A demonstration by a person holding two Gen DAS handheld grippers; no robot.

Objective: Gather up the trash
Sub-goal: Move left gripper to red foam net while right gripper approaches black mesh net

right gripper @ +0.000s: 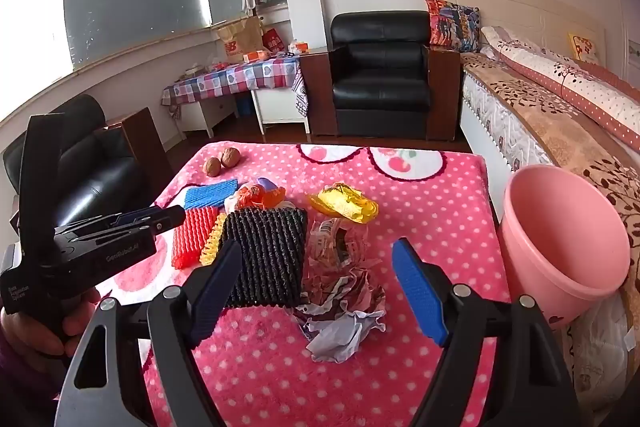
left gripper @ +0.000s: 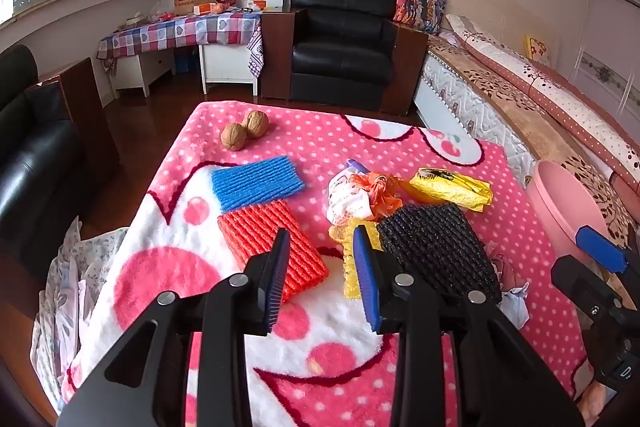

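Trash lies on a pink dotted blanket (left gripper: 400, 147): a blue foam net (left gripper: 256, 183), a red foam net (left gripper: 272, 247), a yellow foam net (left gripper: 350, 259), a black foam net (left gripper: 440, 251), a yellow wrapper (left gripper: 452, 187) and an orange net bag on a white wrapper (left gripper: 360, 195). My left gripper (left gripper: 322, 239) hovers open between the red and yellow nets, holding nothing. My right gripper (right gripper: 317, 251) stands wide open over a clear wrapper (right gripper: 340, 243) and crumpled paper (right gripper: 344, 323), with the black net (right gripper: 268, 259) under its left finger. A pink bin (right gripper: 560, 239) stands tilted at the right.
Two walnuts (left gripper: 244, 131) sit at the blanket's far left corner. A bed (right gripper: 560, 115) runs along the right behind the bin. A black armchair (left gripper: 340, 39) and a checked table (left gripper: 180, 31) stand beyond. A hand (right gripper: 40, 327) holds the left gripper's handle.
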